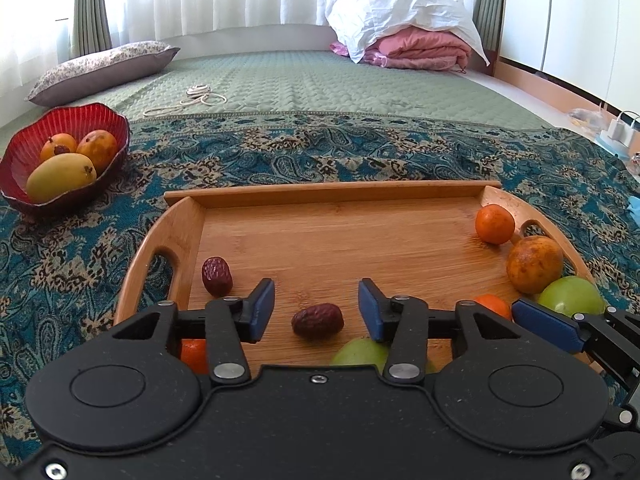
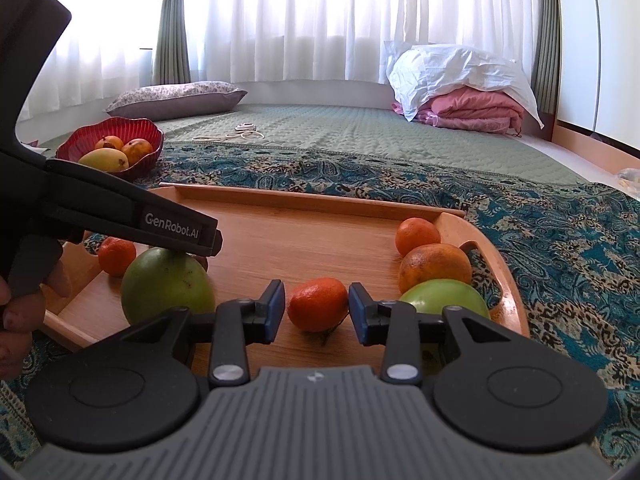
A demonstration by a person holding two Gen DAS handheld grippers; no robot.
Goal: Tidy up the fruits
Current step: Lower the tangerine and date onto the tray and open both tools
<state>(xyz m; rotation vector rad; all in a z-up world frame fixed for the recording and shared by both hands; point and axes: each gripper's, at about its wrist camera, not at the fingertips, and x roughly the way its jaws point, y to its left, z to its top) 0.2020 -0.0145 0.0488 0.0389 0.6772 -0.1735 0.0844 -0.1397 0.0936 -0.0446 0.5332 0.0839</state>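
Observation:
A wooden tray (image 1: 340,194) lies on the patterned blanket. My left gripper (image 1: 316,309) is open low over it, and a dark red date (image 1: 317,321) lies on the tray floor between its blue pads, untouched. A second date (image 1: 216,276) rests to the left. My right gripper (image 2: 317,312) is open around a small mandarin (image 2: 318,309) that sits on the tray (image 2: 300,197), with thin gaps at both pads. Green apples (image 2: 168,292) (image 2: 444,296), a mottled orange (image 2: 435,266) and more mandarins (image 2: 417,236) (image 2: 117,255) also lie on the tray.
A red bowl (image 1: 24,164) holding mangoes (image 1: 62,176) stands on the blanket, left of the tray. Behind it are a pillow (image 1: 104,68), a coiled cord (image 1: 200,96) and folded pink bedding (image 1: 424,50). A hand (image 2: 20,312) holds the left gripper's body (image 2: 176,230).

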